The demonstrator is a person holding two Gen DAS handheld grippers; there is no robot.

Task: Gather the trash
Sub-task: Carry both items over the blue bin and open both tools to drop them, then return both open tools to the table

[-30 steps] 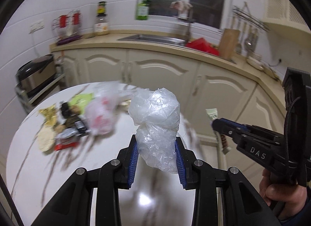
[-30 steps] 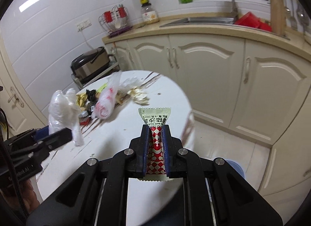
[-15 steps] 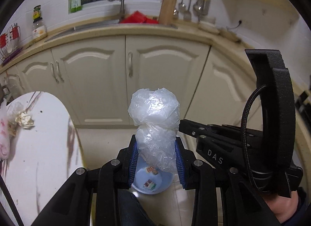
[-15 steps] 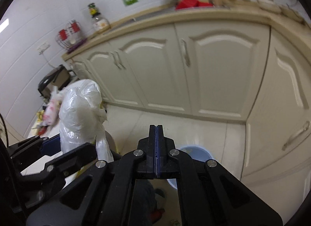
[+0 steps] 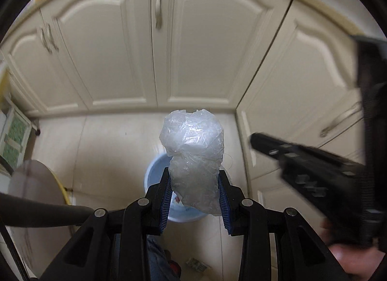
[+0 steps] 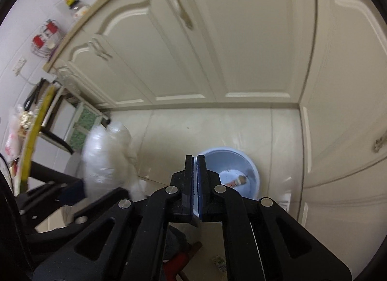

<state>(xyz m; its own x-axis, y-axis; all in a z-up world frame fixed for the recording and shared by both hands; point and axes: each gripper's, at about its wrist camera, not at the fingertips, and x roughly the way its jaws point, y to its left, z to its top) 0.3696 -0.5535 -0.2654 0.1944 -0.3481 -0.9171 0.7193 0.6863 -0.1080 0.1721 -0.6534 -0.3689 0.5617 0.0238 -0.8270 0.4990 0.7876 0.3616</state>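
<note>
Left gripper [image 5: 194, 196] clamps crumpled clear plastic bag [image 5: 193, 157] directly above blue bin [image 6: 233, 172]; right gripper [image 6: 195, 167] pinched together, holding nothing; red-patterned wrapper [image 6: 235, 181] lies in bin, print unreadable; cream cabinets [image 6: 217, 39] behind.

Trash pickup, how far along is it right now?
Partly done. A wrapper already lies in the blue bin, and the right gripper is shut and empty. The left gripper holds a crumpled plastic bag above the bin. More litter waits on the table.
</note>
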